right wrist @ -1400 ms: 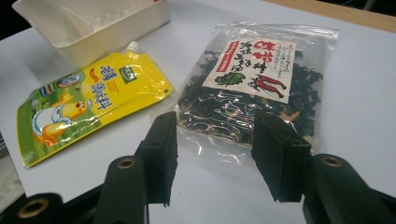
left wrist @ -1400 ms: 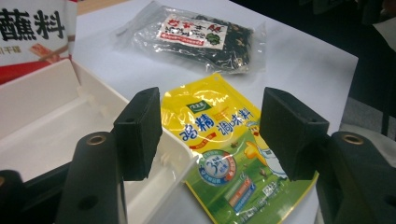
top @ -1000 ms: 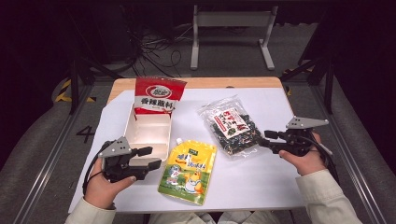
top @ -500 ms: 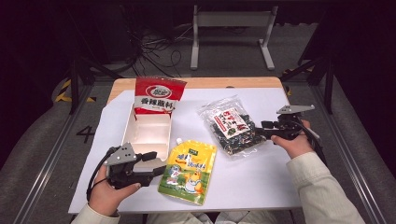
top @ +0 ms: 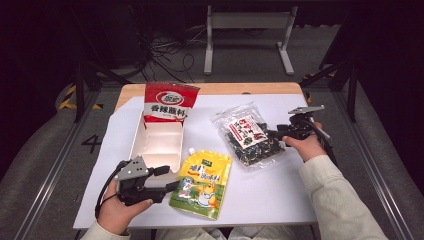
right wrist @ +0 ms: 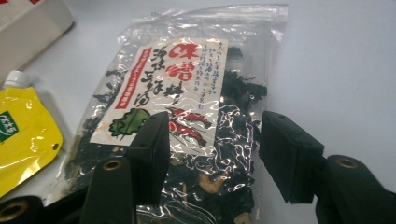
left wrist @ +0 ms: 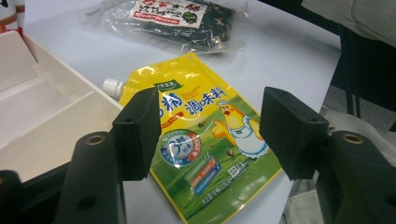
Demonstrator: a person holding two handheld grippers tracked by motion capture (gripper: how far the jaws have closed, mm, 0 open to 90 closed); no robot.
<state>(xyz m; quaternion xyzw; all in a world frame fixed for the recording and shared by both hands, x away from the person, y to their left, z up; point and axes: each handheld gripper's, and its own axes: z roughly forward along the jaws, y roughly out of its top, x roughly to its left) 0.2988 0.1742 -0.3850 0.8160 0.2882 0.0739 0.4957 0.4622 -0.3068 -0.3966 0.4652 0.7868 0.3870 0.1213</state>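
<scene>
Right now the white box is the handiest landmark on the white table. Leaning against its far end stands a red packet. Just beside its near right corner lies the yellow pouch, flat on the table, its white spout pointing toward the box. Well to the right of the box, past a strip of bare table, lies the clear bag of dark seaweed, also flat, with a white and red label on top.

The left gripper sits at the near end of the box, on the side closest to the person, held low over the table with its tips at the pouch's left edge. In the left gripper view its black fingers are spread wide, the pouch lying between and beyond them, nothing pinched.

The right gripper is far to the right of the box, at the right edge of the seaweed bag. In the right gripper view its fingers are likewise parted, straddling the near end of the bag without closing on it; whether they touch the plastic cannot be told.
</scene>
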